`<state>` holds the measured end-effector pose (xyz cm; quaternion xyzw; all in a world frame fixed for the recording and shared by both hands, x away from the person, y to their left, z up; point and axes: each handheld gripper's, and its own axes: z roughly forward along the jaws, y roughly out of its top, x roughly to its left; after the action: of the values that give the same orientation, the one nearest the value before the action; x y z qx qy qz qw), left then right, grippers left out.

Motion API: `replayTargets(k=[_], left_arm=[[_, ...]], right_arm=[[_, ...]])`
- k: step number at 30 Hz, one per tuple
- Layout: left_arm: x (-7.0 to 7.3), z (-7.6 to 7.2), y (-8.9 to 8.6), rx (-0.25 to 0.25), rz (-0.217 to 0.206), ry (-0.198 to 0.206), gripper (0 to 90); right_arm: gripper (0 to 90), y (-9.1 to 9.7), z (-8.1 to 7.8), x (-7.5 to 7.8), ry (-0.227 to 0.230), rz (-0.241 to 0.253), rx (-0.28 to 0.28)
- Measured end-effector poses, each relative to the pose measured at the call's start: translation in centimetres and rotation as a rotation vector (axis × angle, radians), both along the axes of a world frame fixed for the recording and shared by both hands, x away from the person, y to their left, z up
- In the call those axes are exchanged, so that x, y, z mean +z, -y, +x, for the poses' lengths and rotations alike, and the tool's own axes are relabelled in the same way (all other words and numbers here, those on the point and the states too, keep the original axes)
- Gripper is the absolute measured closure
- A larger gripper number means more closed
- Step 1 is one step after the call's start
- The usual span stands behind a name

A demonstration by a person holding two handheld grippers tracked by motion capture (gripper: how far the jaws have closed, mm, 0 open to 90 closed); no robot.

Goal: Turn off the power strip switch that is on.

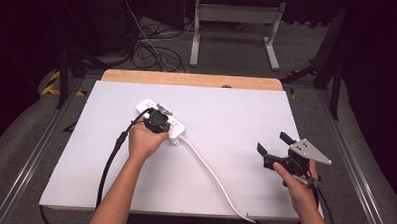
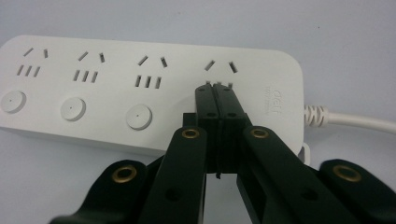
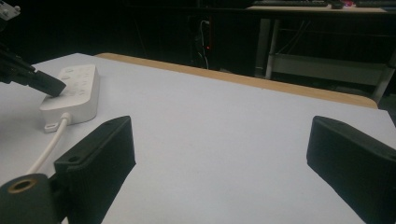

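Note:
A white power strip (image 1: 177,129) lies at the left middle of the white board (image 1: 236,113), with its white cord (image 1: 210,173) running to the near edge. My left gripper (image 1: 157,118) is shut, its joined tips pressing down on the strip's top. In the left gripper view the shut tips (image 2: 215,89) rest on the power strip (image 2: 140,88) just below the rightmost socket, in line with three round buttons. My right gripper (image 1: 274,144) hovers open at the board's right side, nothing between its jaws. The right gripper view shows my right gripper (image 3: 219,154) spread wide, with the power strip (image 3: 74,91) far left.
A wooden table edge (image 1: 192,80) borders the board's far side. Beyond it are white desk legs (image 1: 234,38) and tangled cables (image 1: 153,50) on the floor. A black cable (image 1: 110,159) trails from my left gripper along the forearm. Metal rails (image 1: 354,167) flank the board.

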<state>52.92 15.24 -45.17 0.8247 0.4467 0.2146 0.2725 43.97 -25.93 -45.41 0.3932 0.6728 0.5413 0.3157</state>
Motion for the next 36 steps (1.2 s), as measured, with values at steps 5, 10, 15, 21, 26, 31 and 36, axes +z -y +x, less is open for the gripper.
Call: replayTargets(k=[5,10,15,21,26,31,36], left_arm=[[-0.08,-0.01,-0.26,0.017,-0.029,-0.005,90.0],[-0.13,0.10,-0.28,0.016,-0.032,-0.016,90.0],[-0.11,0.17,-0.37,0.012,-0.038,-0.021,90.0],[-0.07,0.26,-0.42,0.011,-0.040,-0.027,90.0],[-0.08,0.21,-0.33,0.010,-0.034,-0.023,90.0],[-0.08,0.19,-0.34,0.010,-0.034,-0.022,90.0],[-0.08,0.18,-0.37,0.009,-0.035,-0.022,90.0]], right_arm=[[8.3,-0.05,-0.07,0.02,0.001,0.003,-0.001],[8.3,-0.12,-0.09,0.08,0.003,0.000,-0.002],[8.2,-0.09,-0.09,0.13,0.005,0.002,-0.001],[8.1,-0.11,-0.08,0.10,0.003,0.000,-0.002],[8.2,-0.12,-0.06,0.03,0.003,-0.004,-0.001],[8.1,-0.12,-0.11,0.07,0.001,-0.001,-0.003],[8.1,-0.08,-0.10,0.05,0.001,0.001,-0.003]])
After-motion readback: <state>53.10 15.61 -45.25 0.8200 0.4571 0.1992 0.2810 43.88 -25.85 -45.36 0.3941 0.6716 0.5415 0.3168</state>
